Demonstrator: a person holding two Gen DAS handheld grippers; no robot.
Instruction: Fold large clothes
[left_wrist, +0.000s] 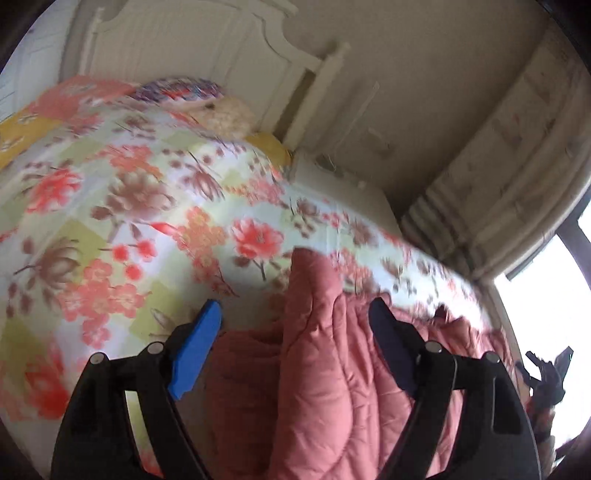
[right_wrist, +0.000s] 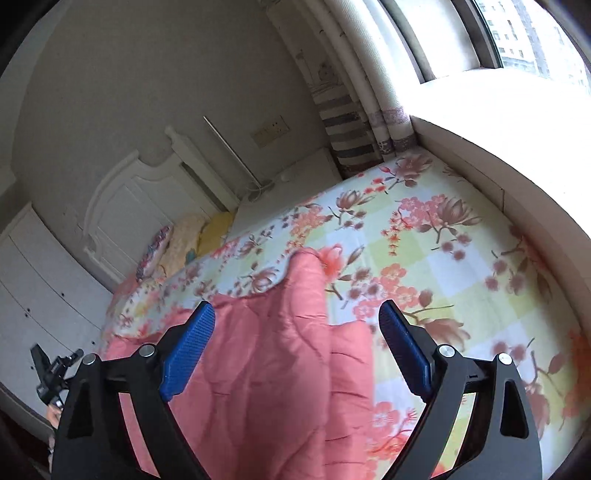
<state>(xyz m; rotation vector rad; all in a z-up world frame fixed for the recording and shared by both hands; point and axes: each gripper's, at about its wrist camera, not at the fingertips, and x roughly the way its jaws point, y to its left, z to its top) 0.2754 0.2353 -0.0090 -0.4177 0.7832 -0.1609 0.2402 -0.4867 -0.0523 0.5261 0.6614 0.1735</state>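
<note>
A pink quilted padded garment (left_wrist: 314, 354) lies on a bed with a floral sheet (left_wrist: 122, 192). In the left wrist view my left gripper (left_wrist: 295, 314) is open, its blue pads spread on either side of a raised fold of the garment. In the right wrist view my right gripper (right_wrist: 297, 314) is open too, hovering over the same pink garment (right_wrist: 273, 354), with a sleeve-like strip reaching toward the middle of the floral sheet (right_wrist: 424, 240). Neither gripper holds any fabric. The other gripper (right_wrist: 51, 369) shows at the far left edge.
Pillows (right_wrist: 184, 240) and a plush toy (left_wrist: 229, 114) lie at the white headboard (right_wrist: 122, 206). A white nightstand (left_wrist: 343, 188) stands beside the bed. A striped curtain (right_wrist: 354, 125) and a bright window ledge (right_wrist: 498, 122) border the far side. White cabinets (right_wrist: 33, 280) stand at left.
</note>
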